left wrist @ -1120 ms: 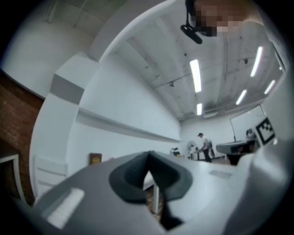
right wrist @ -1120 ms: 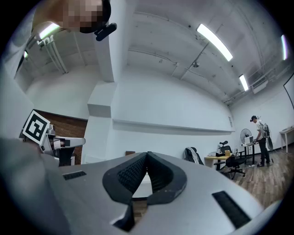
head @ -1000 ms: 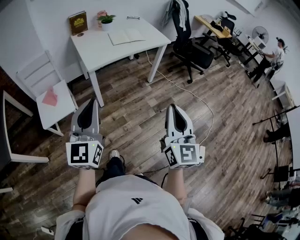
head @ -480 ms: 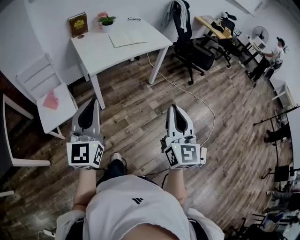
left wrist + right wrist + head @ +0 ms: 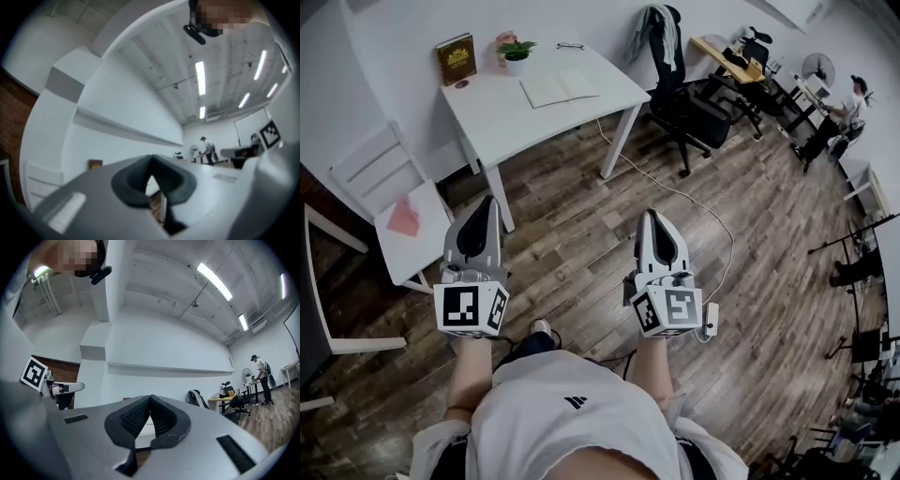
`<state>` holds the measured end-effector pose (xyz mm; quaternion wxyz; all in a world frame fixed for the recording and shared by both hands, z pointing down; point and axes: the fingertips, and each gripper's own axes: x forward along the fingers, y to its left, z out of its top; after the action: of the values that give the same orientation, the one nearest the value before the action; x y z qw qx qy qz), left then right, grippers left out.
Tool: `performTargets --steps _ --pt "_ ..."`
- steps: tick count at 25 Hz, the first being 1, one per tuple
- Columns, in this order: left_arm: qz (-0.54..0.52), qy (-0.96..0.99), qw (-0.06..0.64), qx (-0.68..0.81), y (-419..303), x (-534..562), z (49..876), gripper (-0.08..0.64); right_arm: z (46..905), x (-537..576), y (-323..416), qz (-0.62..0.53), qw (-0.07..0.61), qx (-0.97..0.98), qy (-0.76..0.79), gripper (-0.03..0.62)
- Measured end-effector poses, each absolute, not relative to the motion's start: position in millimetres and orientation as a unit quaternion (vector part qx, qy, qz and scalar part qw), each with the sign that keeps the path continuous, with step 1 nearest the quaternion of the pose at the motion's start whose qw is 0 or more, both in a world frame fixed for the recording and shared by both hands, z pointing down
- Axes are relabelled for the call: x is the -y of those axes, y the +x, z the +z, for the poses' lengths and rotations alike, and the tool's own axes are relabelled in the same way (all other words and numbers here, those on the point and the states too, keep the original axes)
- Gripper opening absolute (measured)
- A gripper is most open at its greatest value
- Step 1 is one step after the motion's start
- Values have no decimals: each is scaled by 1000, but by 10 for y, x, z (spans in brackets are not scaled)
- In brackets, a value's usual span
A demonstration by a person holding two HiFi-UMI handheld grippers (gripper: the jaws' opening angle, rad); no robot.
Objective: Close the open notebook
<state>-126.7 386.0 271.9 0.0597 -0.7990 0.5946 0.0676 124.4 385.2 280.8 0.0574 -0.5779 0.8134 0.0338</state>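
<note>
Wood-plank floor [image 5: 581,253] lies bare under and ahead of you, and your two grippers are held out level over it, side by side and well apart; the left gripper [image 5: 487,202] has its jaws brought together at the tips with nothing between them, as its own view shows; the right gripper [image 5: 652,215] is likewise closed tip to tip and carries nothing. A white cable [image 5: 680,194] snakes across the planks to the right of the right gripper and ends at a small white box [image 5: 711,321] just beside it. To your left stands a white chair [image 5: 370,169] with a pink item [image 5: 403,217] on its seat, its front edge near the left gripper's side. Between the two grippers the floor runs open up to the white table [image 5: 502,117]; the table's near left leg [image 5: 499,199] stands just beyond the left gripper's tip, and its right leg [image 5: 614,141] stands further ahead between the grippers. The open notebook [image 5: 560,86] lies flat on the tabletop, pages spread, toward the right edge and well ahead of both grippers. Behind it, along the wall side, are a brown book [image 5: 455,58] standing upright, a potted plant [image 5: 516,49] and a pair of glasses [image 5: 570,45]. Right of the table a black office chair [image 5: 684,98] with a garment over its back narrows the way; beyond it a person [image 5: 853,98] stands at the far desks.
</note>
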Motion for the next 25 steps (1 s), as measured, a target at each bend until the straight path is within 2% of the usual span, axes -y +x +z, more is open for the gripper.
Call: performTargets --steps 12,25 --pt "75 -822 73 -560 -1514 -3304 2622 9 2848 -3440 930 33 60 -793 -606 -3" --pt "83 -806 54 -584 -1628 -2786 2751 9 2845 -2852 893 35 46 -805 -590 -3"
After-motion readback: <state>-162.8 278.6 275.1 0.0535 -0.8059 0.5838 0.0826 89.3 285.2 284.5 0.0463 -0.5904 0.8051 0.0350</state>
